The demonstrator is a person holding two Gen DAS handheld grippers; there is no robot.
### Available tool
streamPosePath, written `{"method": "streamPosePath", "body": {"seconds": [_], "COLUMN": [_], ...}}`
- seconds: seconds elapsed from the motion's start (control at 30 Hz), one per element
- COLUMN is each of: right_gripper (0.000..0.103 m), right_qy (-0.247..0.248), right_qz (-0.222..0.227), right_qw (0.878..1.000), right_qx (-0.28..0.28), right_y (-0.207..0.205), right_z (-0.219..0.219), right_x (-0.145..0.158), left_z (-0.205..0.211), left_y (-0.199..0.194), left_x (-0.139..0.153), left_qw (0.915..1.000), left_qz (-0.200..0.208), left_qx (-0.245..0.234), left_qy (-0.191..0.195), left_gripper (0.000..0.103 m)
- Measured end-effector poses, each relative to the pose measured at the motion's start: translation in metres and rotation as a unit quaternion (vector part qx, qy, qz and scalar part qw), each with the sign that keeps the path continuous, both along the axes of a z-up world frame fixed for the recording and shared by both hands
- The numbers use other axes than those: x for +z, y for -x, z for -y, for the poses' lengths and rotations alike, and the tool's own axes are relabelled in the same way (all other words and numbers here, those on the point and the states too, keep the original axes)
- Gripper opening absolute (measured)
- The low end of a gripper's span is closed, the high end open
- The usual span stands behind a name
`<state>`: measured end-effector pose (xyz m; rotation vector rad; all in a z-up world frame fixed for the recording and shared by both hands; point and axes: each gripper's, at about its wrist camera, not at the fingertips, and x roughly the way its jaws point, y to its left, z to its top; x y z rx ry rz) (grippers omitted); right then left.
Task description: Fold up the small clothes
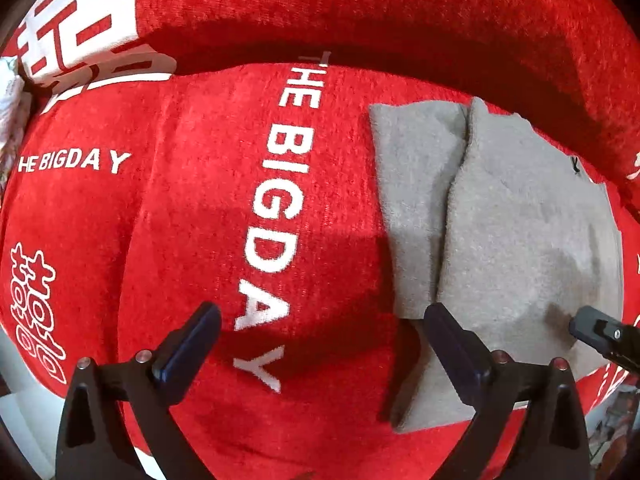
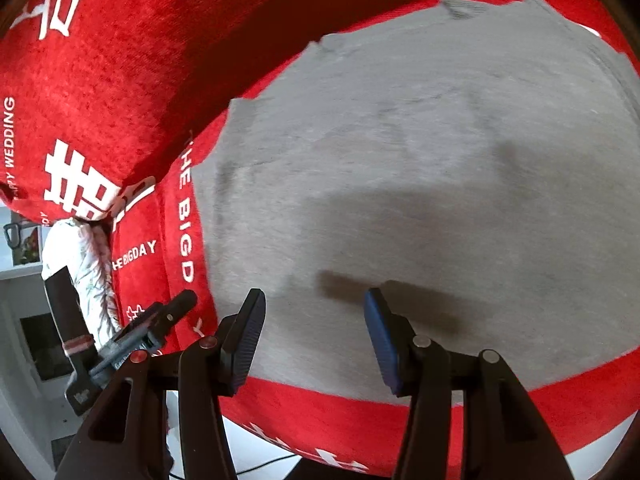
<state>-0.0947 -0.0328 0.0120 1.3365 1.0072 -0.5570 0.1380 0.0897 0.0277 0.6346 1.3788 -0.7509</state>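
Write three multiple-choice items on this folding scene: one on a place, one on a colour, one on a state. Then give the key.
1. Where does the grey garment lie?
A. on the red cover
B. on a bare wooden table
C. in a basket

2. What colour is the lettering on the cover?
A. black
B. white
C. yellow

3. How does the left gripper stand?
A. clamped on the garment
C. shut on nothing
B. open, holding nothing

Key: 1 A, red fabric shows all round the garment. 2 B, "THE BIG DAY" reads white on red. 3 B, its jaws stand wide apart with only cover between them.
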Motion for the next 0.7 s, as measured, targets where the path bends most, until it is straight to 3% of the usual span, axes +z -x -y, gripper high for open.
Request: {"method": "streamPosePath", "body": {"seconds": [0.1,0.2,0.23,0.27,0.3,0.33,0.43,0.57,0.7], "right_gripper": [0.055,0.055,0.047,0.022,0.012,0.009,0.009,0.009,0.009], "right_qy": [0.008,0.016,0.018,0.018,0.014,0.014,0.021,0.014,0.052], "right_qz": [0.015,0.037,0.045,0.053,0.054,0.051,0.038,0.021,-0.001], "right_qw": [1.000,0.999,0.999,0.998,0.998,0.999,0.999,0.999,0.992], "right_qx": [0.004,0.001,-0.001,-0.003,-0.003,-0.006,-0.005,0.045,0.112], "right_y": [-0.023,-0.050,-0.057,-0.064,-0.073,-0.078,-0.094,-0.122,-0.139], "right_z": [0.005,0.016,0.020,0.024,0.028,0.032,0.038,0.026,0.009], "right_x": [0.000,-0.002,-0.003,-0.005,-0.010,-0.013,-0.024,-0.045,-0.036], "left_z": [-0.003,-0.008,-0.009,-0.012,-0.014,-0.015,-0.020,-0.027,-0.028], "left_y": [-0.009,-0.025,-0.029,-0.032,-0.034,-0.035,-0.037,-0.044,-0.051], "left_x": [0.000,-0.009,-0.011,-0.014,-0.016,-0.016,-0.013,-0.009,-0.010], "left_qw": [0.9997,0.9988,0.9983,0.9979,0.9979,0.9980,0.9986,0.9983,0.9982], "left_qz": [0.013,-0.002,-0.006,-0.008,-0.007,-0.005,0.007,0.005,0.000], "left_qx": [0.020,0.048,0.056,0.061,0.062,0.059,0.052,0.057,0.058], "left_qy": [-0.008,-0.011,-0.014,-0.018,-0.020,-0.019,-0.013,0.012,0.017], "left_gripper": [0.101,0.101,0.101,0.101,0.101,0.101,0.101,0.101,0.101]}}
